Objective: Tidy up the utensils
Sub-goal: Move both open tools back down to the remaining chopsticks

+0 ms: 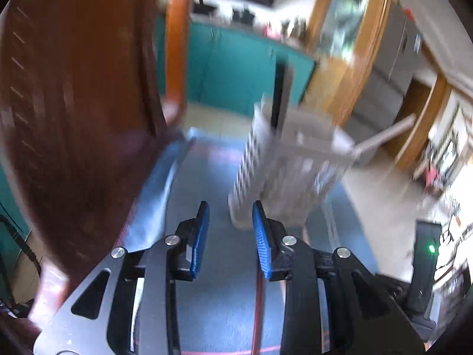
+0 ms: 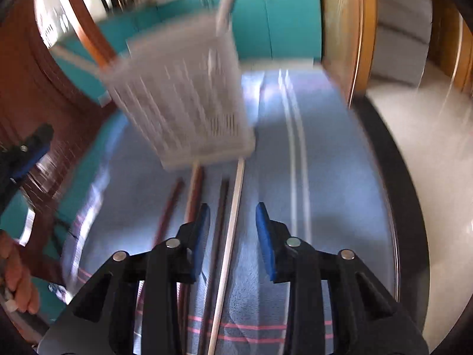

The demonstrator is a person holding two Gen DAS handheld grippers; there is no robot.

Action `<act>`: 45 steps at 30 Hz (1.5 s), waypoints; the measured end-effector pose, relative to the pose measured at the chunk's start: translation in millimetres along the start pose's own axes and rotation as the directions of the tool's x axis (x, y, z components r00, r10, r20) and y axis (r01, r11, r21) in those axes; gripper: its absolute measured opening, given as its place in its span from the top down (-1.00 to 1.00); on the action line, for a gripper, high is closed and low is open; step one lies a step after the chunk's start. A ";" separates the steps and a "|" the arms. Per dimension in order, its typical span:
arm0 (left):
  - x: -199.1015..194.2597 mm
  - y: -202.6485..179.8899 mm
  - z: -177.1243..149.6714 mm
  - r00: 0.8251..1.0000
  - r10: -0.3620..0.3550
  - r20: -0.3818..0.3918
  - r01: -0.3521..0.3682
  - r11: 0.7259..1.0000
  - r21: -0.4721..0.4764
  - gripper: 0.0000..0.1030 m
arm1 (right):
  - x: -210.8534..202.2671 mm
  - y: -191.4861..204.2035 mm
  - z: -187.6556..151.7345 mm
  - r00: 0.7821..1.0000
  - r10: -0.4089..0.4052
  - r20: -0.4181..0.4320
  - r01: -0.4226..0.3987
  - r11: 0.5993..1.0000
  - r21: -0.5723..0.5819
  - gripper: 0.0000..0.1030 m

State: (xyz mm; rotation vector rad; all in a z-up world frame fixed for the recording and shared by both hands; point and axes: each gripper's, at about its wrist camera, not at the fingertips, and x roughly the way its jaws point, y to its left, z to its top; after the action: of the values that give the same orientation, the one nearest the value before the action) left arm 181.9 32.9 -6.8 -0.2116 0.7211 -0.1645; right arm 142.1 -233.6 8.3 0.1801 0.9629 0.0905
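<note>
A home kitchen: teal cabinets (image 1: 236,68), cluttered counter (image 1: 251,17), steel fridge (image 1: 393,59).

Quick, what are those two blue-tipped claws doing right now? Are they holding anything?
Left gripper: jaws open, holding nothing.
Right gripper: jaws open, holding nothing; a pale thin stick lies on the blue cloth between them.

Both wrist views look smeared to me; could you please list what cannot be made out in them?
- Caddy contents: right wrist view, motion blur hides what stands inside.
- Handle rising from the caddy: left wrist view, blurred, utensil type unclear.
- Sticks on the cloth: right wrist view, lower ends run behind the right gripper.
- Counter items: left wrist view, too small and blurred.
</note>
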 end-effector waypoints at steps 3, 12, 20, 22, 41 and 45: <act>30.0 -3.6 -14.6 0.990 -0.007 -0.142 0.008 1.000 0.003 0.40 | 26.2 1.9 -5.4 0.997 -0.019 -0.076 0.019 1.000 0.000 0.52; 67.1 -33.8 -42.8 0.958 -0.032 -0.286 0.057 0.995 0.080 0.26 | 26.1 -12.2 -16.4 0.996 -0.046 -0.080 0.049 0.998 0.039 0.88; 92.1 -46.7 -53.6 0.935 -0.019 -0.355 0.059 0.993 0.102 0.26 | 12.5 -31.5 -15.4 0.996 -0.032 -0.078 0.038 0.996 0.077 0.86; 97.4 -48.3 -54.1 0.932 -0.014 -0.361 0.056 0.993 0.105 0.23 | 9.7 -26.0 -10.1 0.996 -0.066 -0.059 0.069 0.996 0.051 0.85; 100.2 -56.8 -56.3 0.942 0.050 -0.331 0.010 0.984 0.179 0.30 | 30.3 -11.2 -6.0 0.982 -0.176 -0.070 0.169 0.981 -0.096 0.46; 99.4 -58.4 -57.4 0.943 0.060 -0.328 0.003 0.982 0.190 0.31 | 31.2 -9.1 -5.0 0.980 -0.185 -0.070 0.177 0.978 -0.106 0.47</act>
State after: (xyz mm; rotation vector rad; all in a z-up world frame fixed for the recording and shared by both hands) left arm 212.6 -53.3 -97.5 0.0103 1.0387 -0.2431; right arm 155.7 -237.1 -21.4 -0.0038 1.0473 -0.0219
